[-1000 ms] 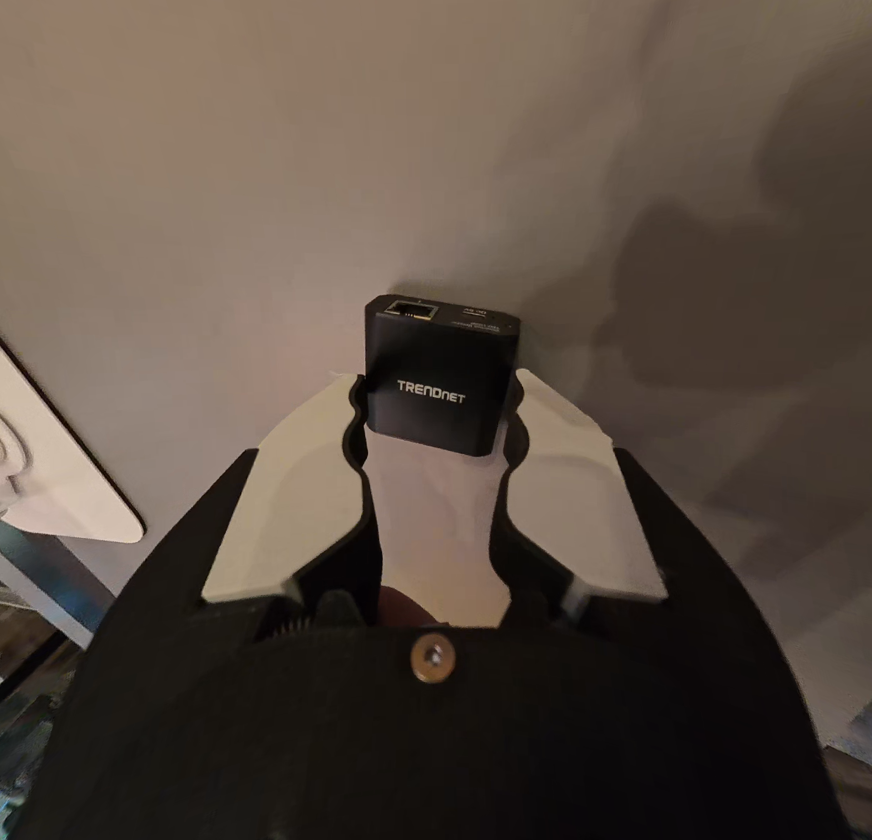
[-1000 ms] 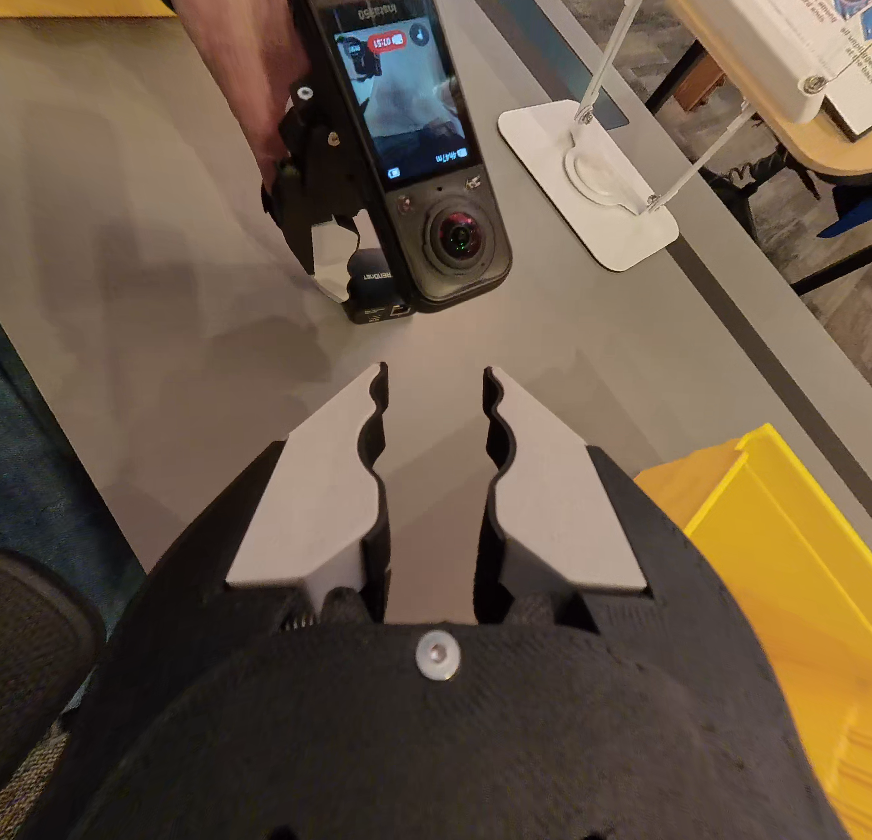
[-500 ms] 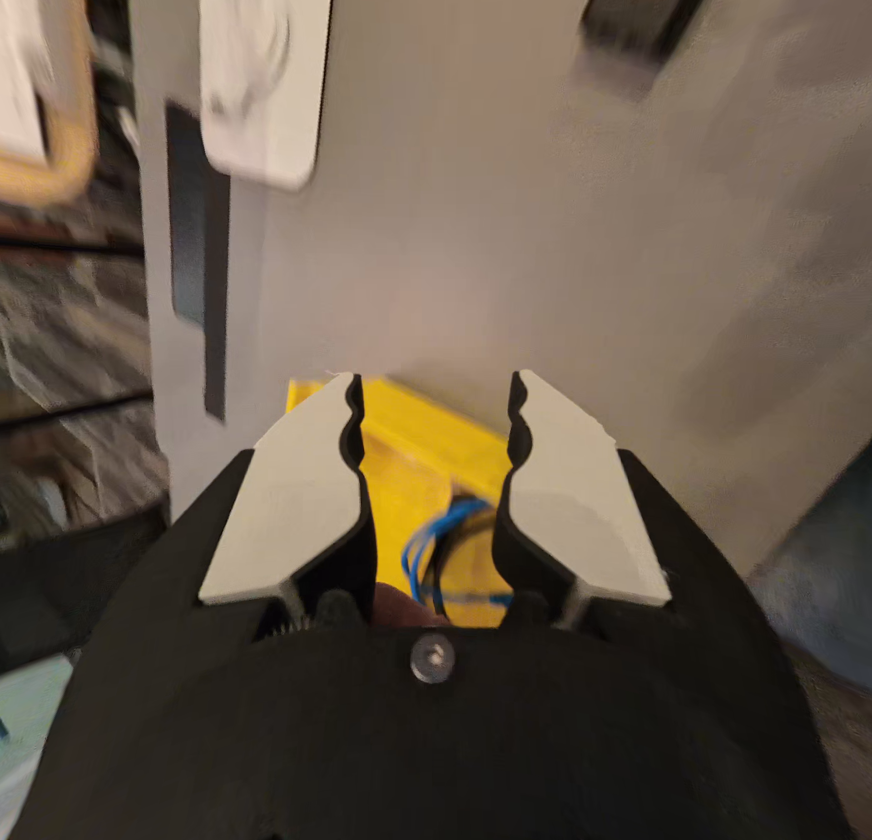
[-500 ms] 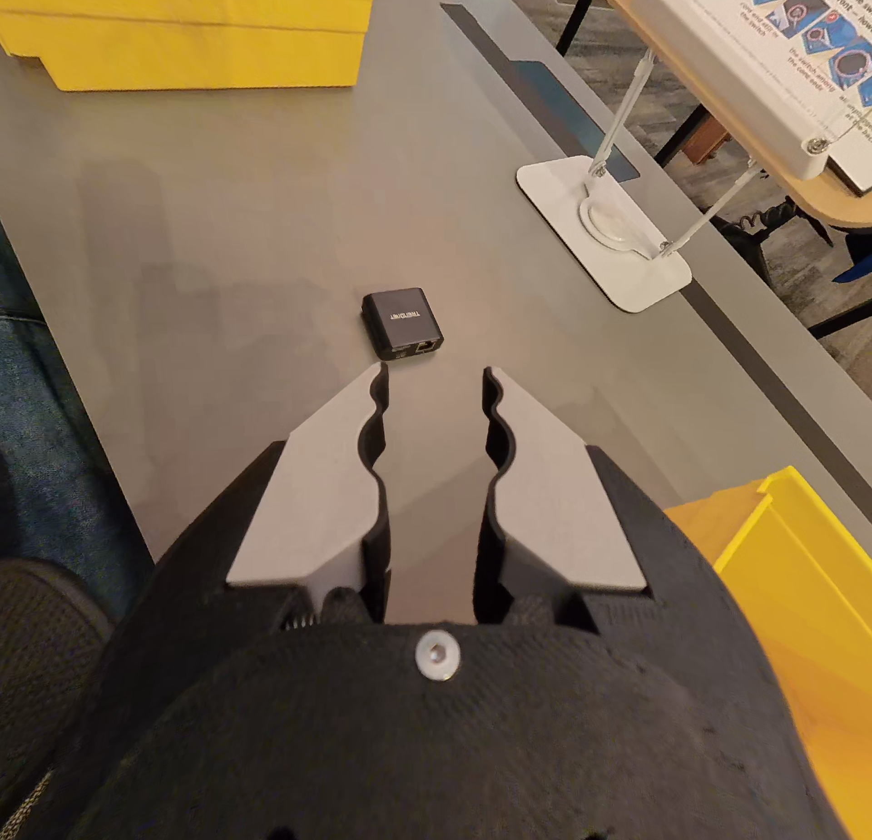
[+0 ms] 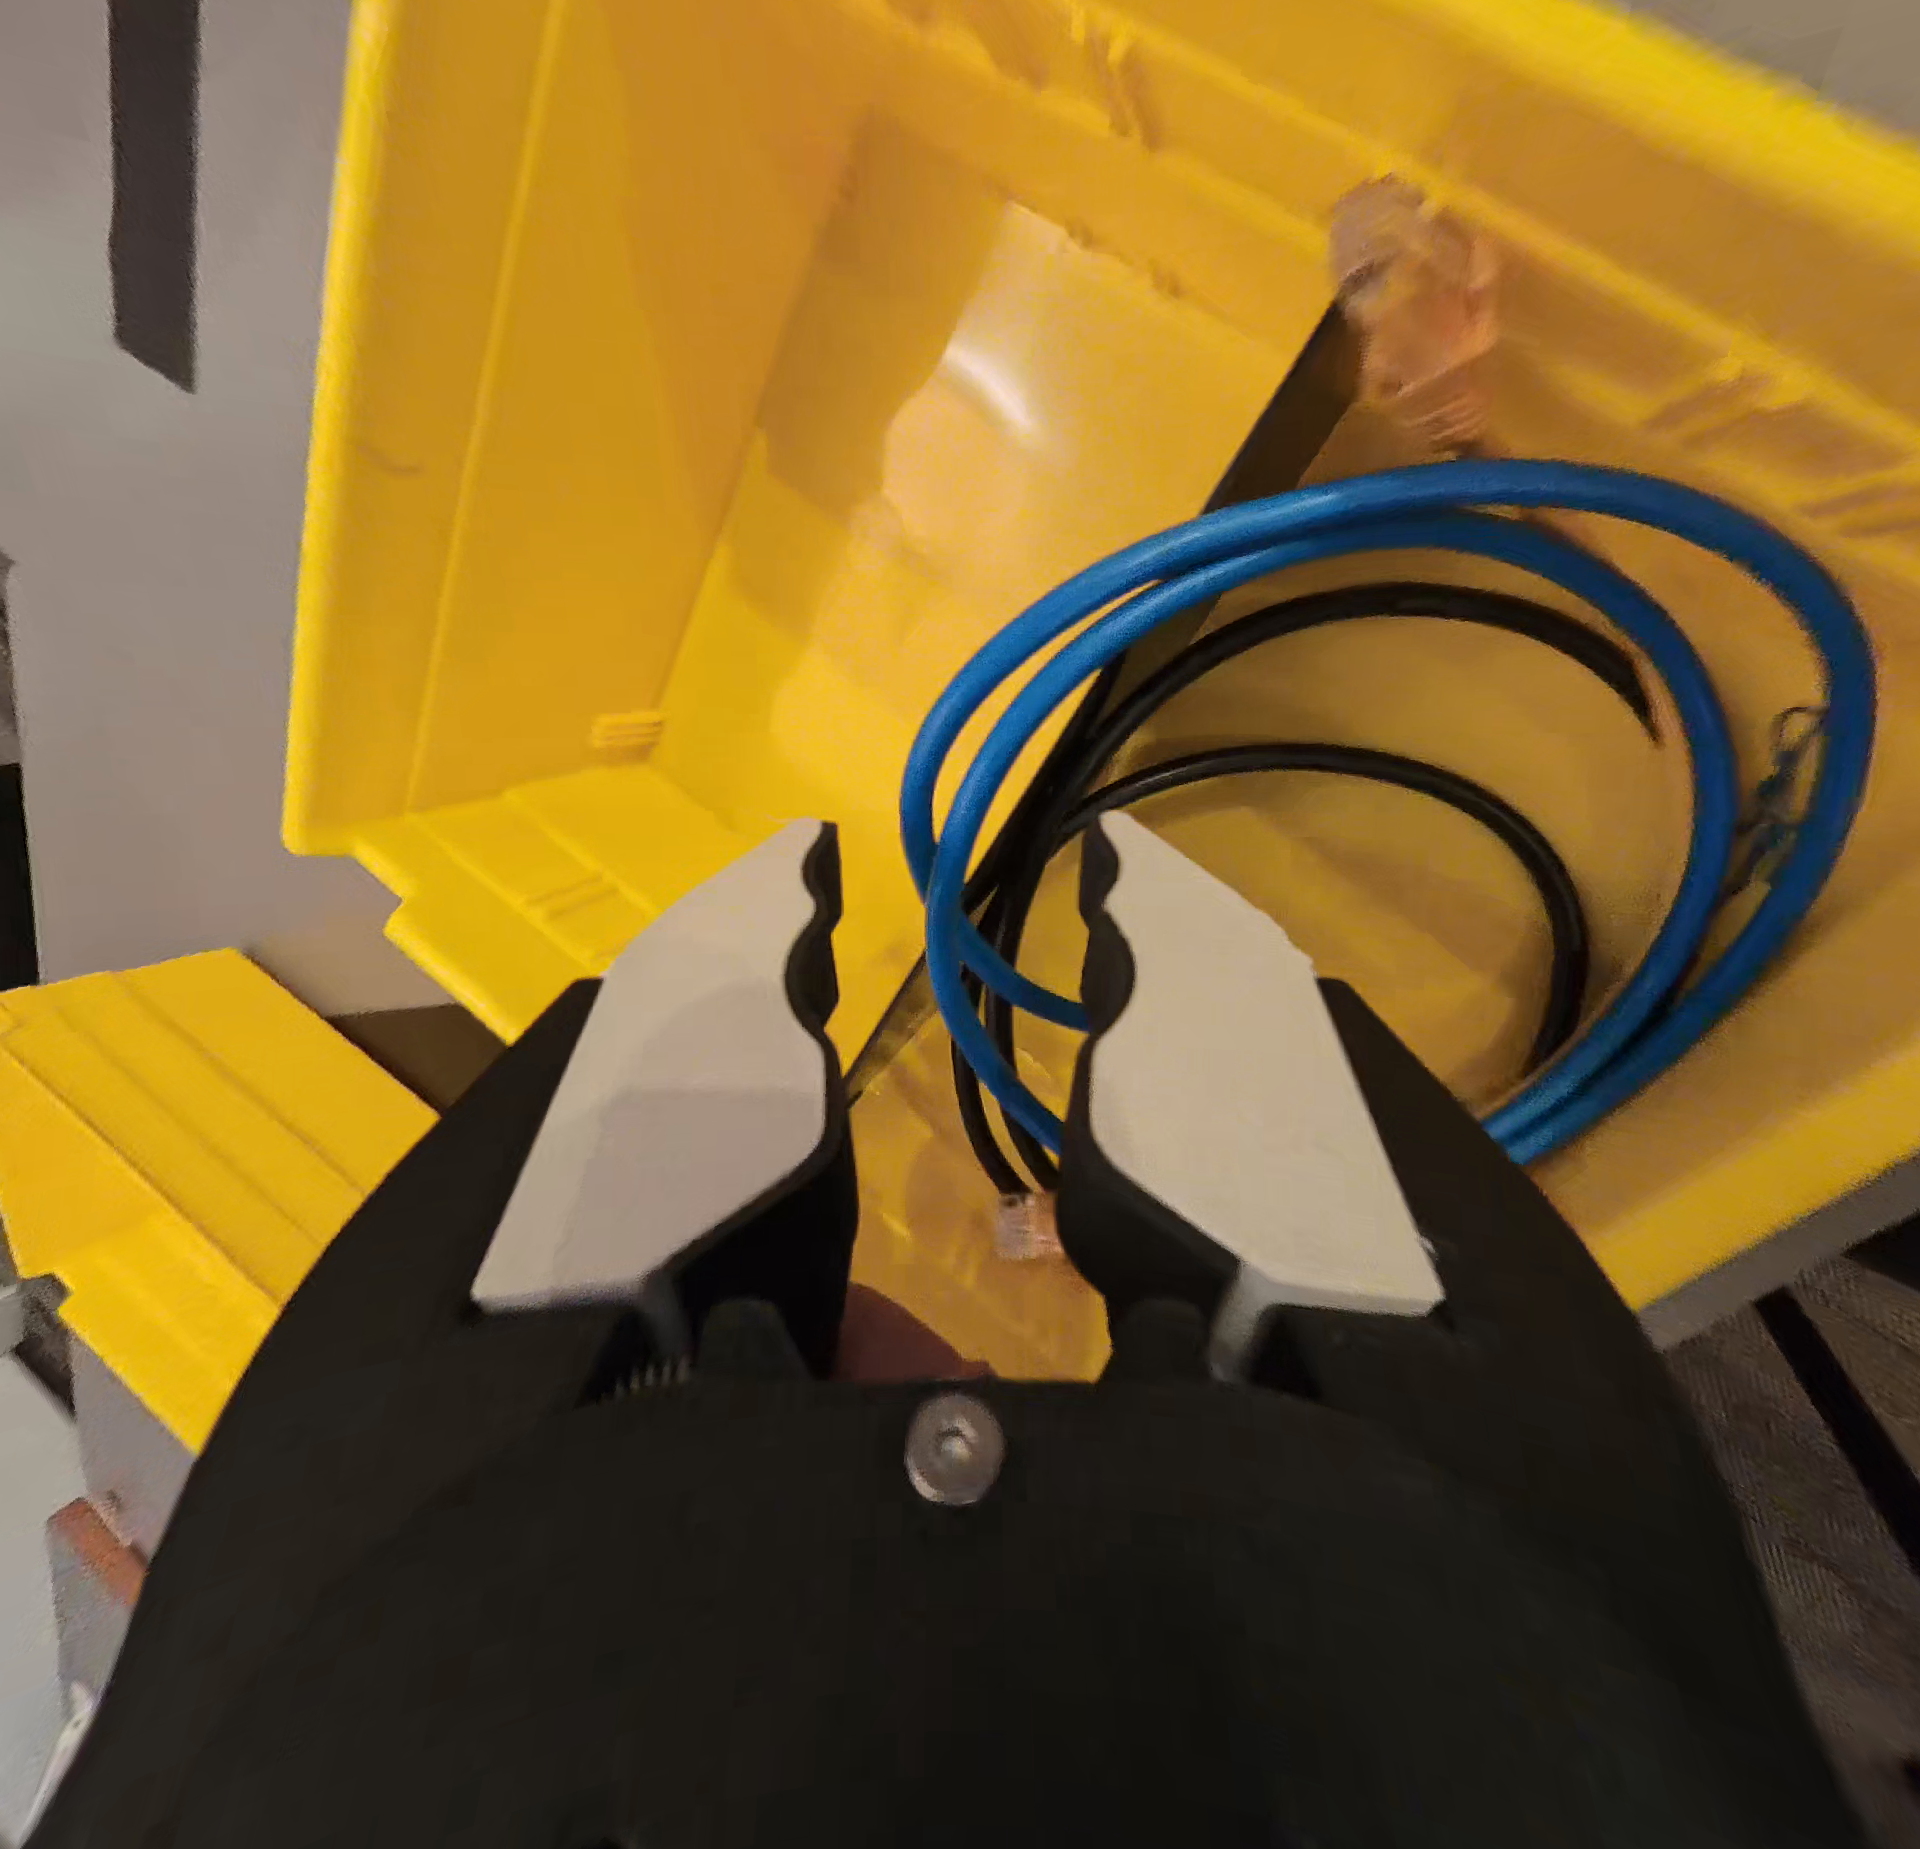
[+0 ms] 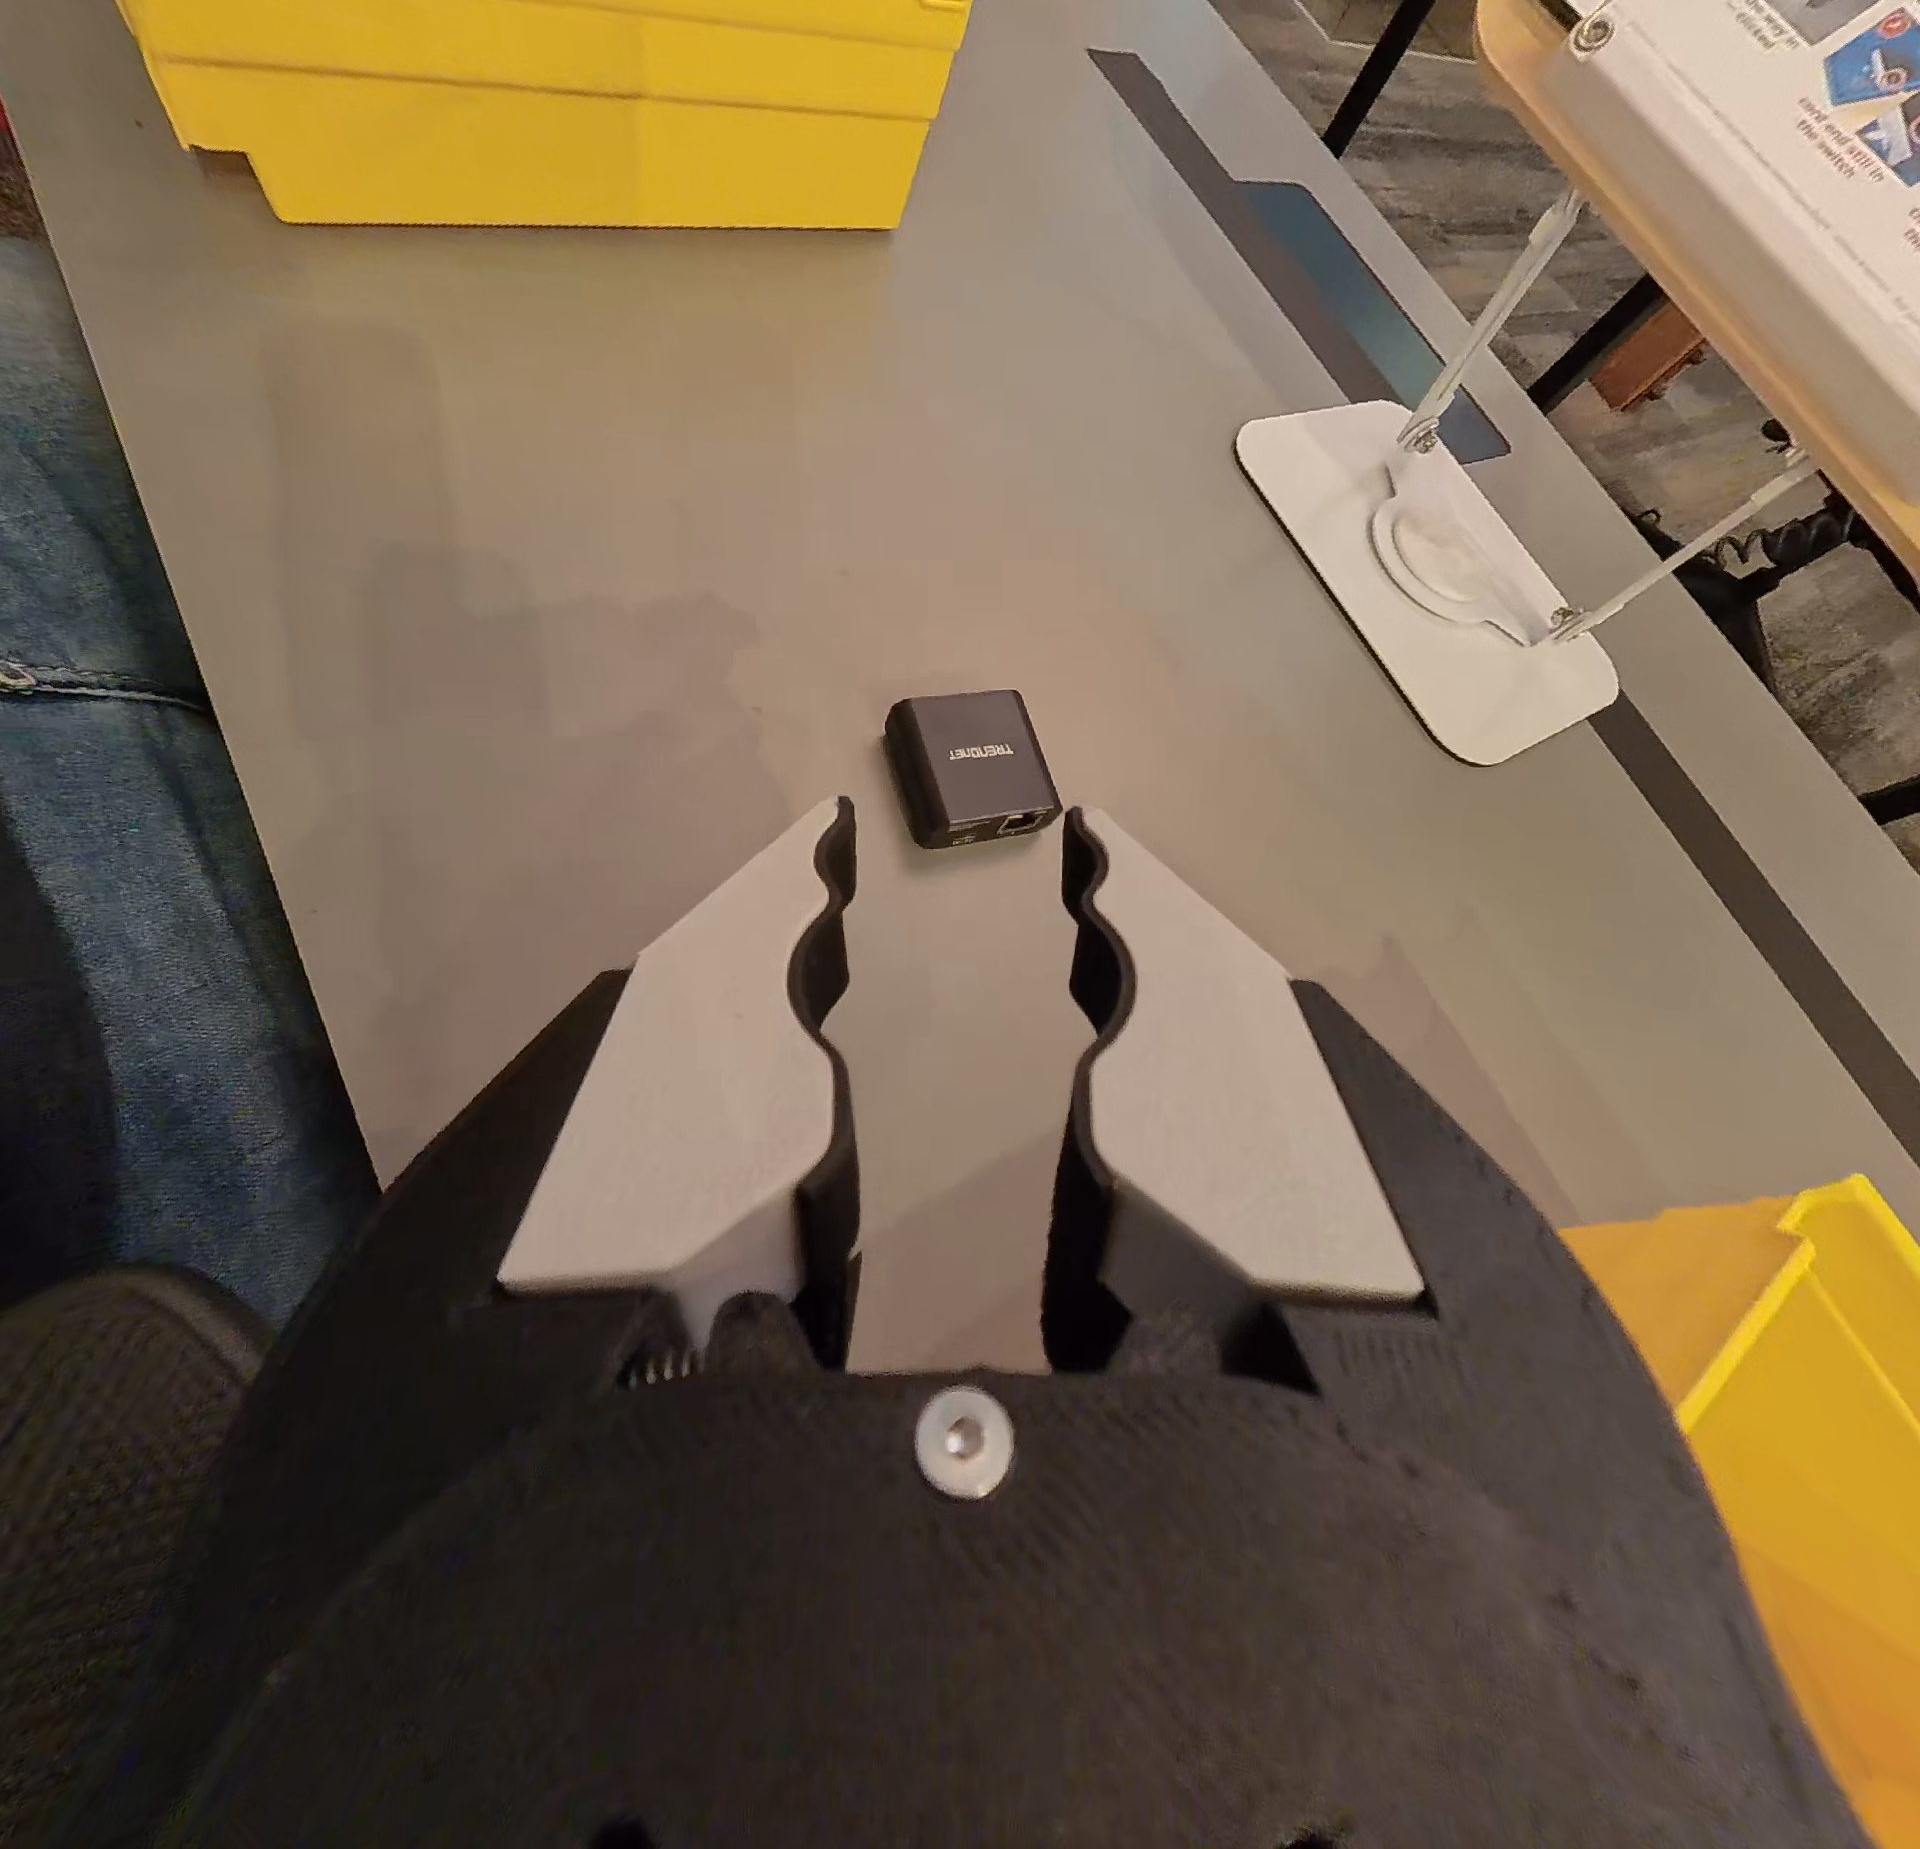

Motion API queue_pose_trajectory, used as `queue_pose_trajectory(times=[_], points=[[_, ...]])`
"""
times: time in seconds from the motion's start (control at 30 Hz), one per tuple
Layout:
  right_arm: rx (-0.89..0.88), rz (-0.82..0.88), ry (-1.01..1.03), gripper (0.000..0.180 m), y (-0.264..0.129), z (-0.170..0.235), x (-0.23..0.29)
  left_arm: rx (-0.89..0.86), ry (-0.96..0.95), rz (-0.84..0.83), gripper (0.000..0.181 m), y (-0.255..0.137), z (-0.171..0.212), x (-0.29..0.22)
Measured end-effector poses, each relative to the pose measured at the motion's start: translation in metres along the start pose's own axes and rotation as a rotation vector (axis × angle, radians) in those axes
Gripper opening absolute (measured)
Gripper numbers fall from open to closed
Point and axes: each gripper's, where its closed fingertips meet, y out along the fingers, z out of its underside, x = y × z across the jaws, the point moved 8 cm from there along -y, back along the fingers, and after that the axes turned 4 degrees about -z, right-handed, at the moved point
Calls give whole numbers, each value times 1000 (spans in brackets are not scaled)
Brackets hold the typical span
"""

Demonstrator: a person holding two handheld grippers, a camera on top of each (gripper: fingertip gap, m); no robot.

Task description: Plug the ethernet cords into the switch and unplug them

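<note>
A small black switch (image 6: 971, 766) lies flat on the grey table (image 6: 582, 511), its port side facing my right gripper. My right gripper (image 6: 958, 820) is open and empty, hovering just short of the switch. In the left wrist view a coiled blue ethernet cord (image 5: 1340, 552) and a black cord (image 5: 1455, 823) lie in a yellow bin (image 5: 582, 449). A clear plug (image 5: 1023, 1226) of the black cord lies near the base of my fingers. My left gripper (image 5: 956, 843) is open and empty above the bin, over the coils.
Stacked yellow bins (image 6: 540, 74) stand at the table's far end. A white stand base (image 6: 1423, 573) with thin legs holds a tilted instruction board (image 6: 1745, 137) at the right. Another yellow bin (image 6: 1787, 1404) is at the near right. A second yellow bin piece (image 5: 177, 1093) shows at left. There is about 45 cm between the tips of the two grippers. The clear plug (image 5: 1023, 1226) is about 8 cm from my left fingertips and 50 cm from my right. The small black switch (image 6: 971, 766) is closer to my right gripper, around 12 cm from its tips; the left tips are 40 cm off.
My left gripper let go of the switch, left it on the table and swung over to the yellow bin with the cords. My right gripper moved slightly closer to the switch.
</note>
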Motion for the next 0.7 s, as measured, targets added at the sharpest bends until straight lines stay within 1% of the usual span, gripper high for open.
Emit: queue_pose_trajectory(times=[0.07, 0.1, 0.2, 0.27, 0.43, 0.57, 0.7], points=[[1, 5, 5, 39, -1, 1, -1, 19, 15, 17, 26, 10, 2, 1], [1, 7, 7, 39, -2, 2, -2, 7, 4, 41, 21, 10, 2, 0], [0, 10, 16, 39, -3, 5, -4, -4, -3, 31, 8, 0, 4, 1], [-5, 8, 19, 39, -2, 6, -5, -41, -37, 14, 7, -16, 4, 5], [-16, -1, 18, 39, 0, 5, -6, -80, -37, -24, 6, -62, 1, 12], [-25, -1, 14, 38, -1, 3, -5, -117, -40, -119, 6, -97, -4, 22], [-42, -4, 13, 38, -5, 0, -5, -187, -96, -217, 6, -139, -9, 31]])
